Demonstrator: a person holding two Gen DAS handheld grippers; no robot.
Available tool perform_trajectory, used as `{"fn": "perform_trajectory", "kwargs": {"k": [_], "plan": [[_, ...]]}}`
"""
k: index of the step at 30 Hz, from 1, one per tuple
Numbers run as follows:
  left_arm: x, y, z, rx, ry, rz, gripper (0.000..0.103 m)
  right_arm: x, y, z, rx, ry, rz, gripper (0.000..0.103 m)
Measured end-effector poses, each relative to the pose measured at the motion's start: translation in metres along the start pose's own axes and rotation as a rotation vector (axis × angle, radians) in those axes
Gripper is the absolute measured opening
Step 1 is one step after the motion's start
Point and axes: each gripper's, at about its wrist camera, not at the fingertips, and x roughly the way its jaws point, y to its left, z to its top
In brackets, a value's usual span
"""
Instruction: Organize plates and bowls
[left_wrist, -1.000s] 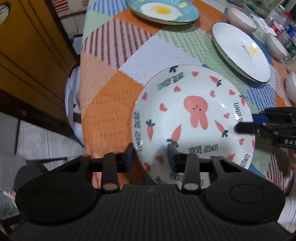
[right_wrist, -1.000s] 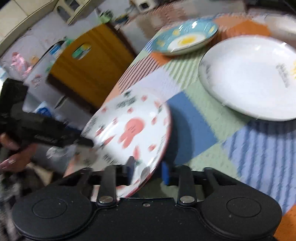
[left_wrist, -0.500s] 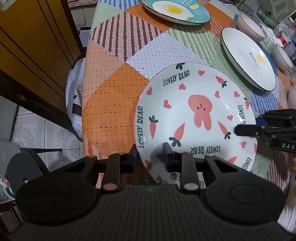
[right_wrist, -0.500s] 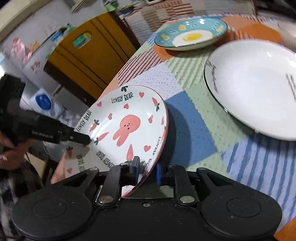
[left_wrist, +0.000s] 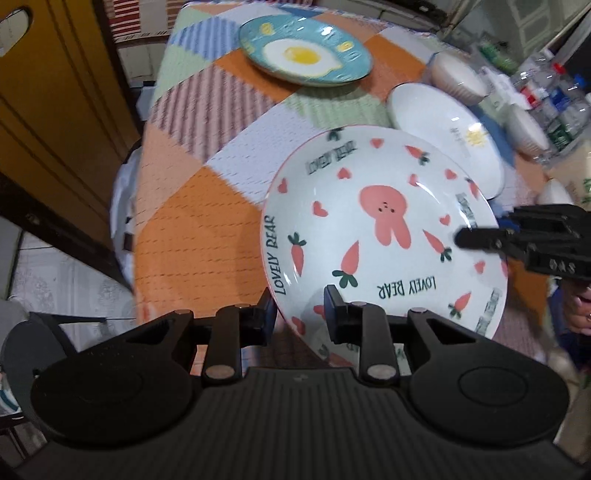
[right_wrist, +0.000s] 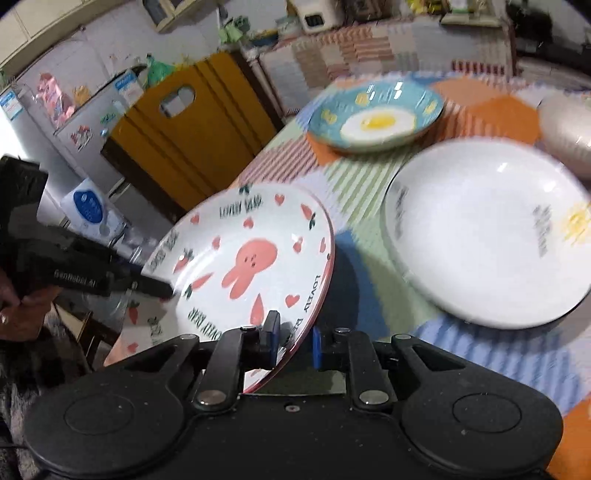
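A white rabbit plate (left_wrist: 384, 236) with pink rabbit, carrots and "LOVELY BEAR" lettering is held tilted above the patchwork tablecloth (left_wrist: 192, 221). My left gripper (left_wrist: 300, 315) is shut on its near rim. My right gripper (right_wrist: 293, 338) is shut on the opposite rim, and it also shows in the left wrist view (left_wrist: 480, 240). The rabbit plate also shows in the right wrist view (right_wrist: 251, 262). A plain white plate (right_wrist: 487, 236) with a sun mark lies beyond it. A blue egg plate (left_wrist: 304, 51) lies at the far end.
Several pale bowls (left_wrist: 458, 75) and plastic bottles (left_wrist: 554, 92) stand along the table's right side. A yellow wooden cabinet (right_wrist: 184, 122) and a fridge (right_wrist: 55, 110) stand off the table's left edge. The tablecloth edge drops off at left (left_wrist: 140, 206).
The rabbit plate has been lifted higher and carried toward the white sun plate, now overlapping it in the left wrist view. Both grippers stay shut on its rims.
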Motion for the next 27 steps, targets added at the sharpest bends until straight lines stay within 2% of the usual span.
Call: {"fn": "perform_trajectory", "kwargs": {"k": [3,7,15,21,27], "plan": [[-0.009,-0.018,0.012,0.018,-0.020,-0.045,0.025,-0.019,-0.011,0.009,0.032,-0.038,-0.027,0.022],[-0.010,-0.040,0.037,0.040,-0.050,-0.065,0.025,-0.043,-0.026,0.019,0.049,-0.087,-0.058,0.022],[0.020,-0.081,0.099,0.085,-0.040,-0.087,0.025,-0.074,-0.069,0.035,0.093,-0.155,-0.150,0.022],[0.064,-0.105,0.136,0.100,-0.009,-0.083,0.025,-0.075,-0.114,0.039,0.170,-0.144,-0.182,0.022],[0.101,-0.116,0.150,0.104,0.009,-0.052,0.025,-0.061,-0.143,0.044,0.195,-0.086,-0.206,0.022]]}}
